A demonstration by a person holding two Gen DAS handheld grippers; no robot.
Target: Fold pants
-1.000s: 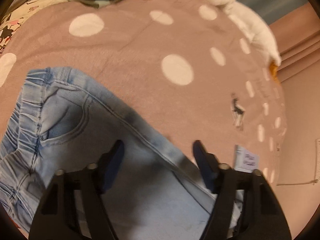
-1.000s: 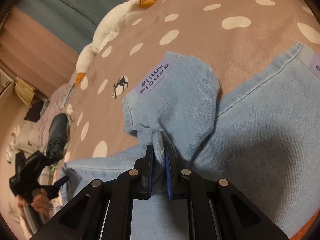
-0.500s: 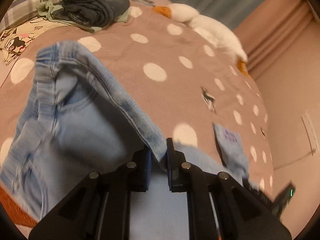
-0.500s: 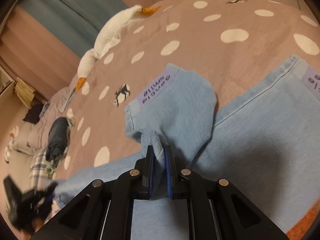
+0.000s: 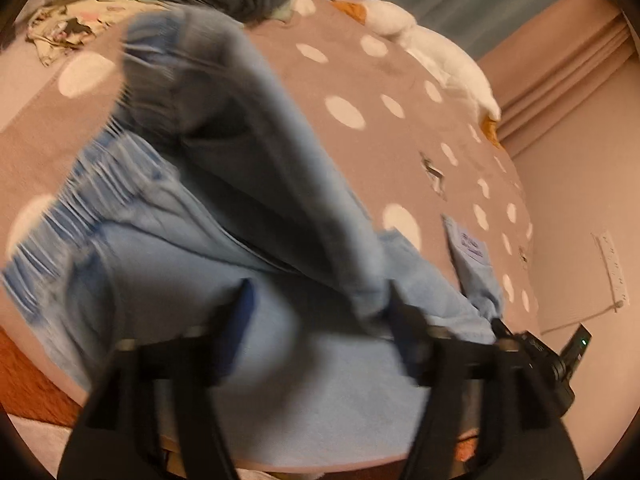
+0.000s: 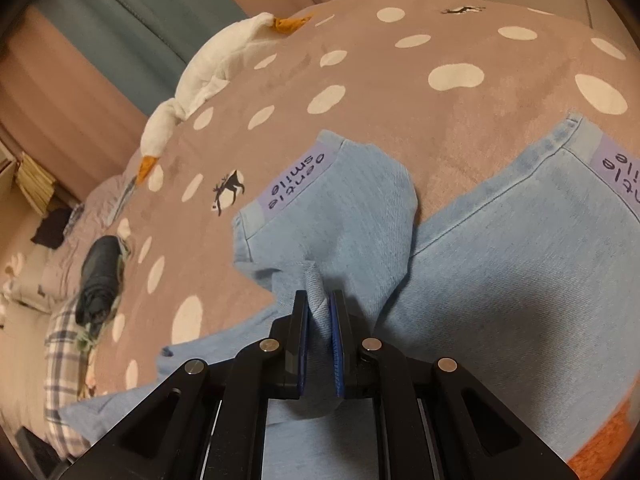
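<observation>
We see the left claw (image 5: 320,316) with its jaws spread wide; they have just been opening, and the light blue pants (image 5: 280,380) lie under and between them. The picture is blurred, so we cannot be sure, but the folded-over seam at about two o'clock seems to brush the right-hand finger (image 5: 404,324) without being pinched; we read this claw as released. It points steeply down at the cloth.

The right claw (image 6: 319,312) is clenched on a bunched ridge of the pants (image 6: 500,280), the denim squeezed upright between the two blue pads (image 6: 338,344). It too tilts downward over the fabric.

The pants are spread on a brown blanket with white dots (image 6: 400,92). In the left view the waistband end rises in a hump toward eleven o'clock. In the right view one cuff with a purple label (image 6: 298,186) lies at about twelve o'clock from the claw, the other cuff at two o'clock. A white goose toy (image 6: 204,80) lies along the blanket's edge at eleven o'clock, and a dark rolled garment (image 6: 100,272) sits at nine.
</observation>
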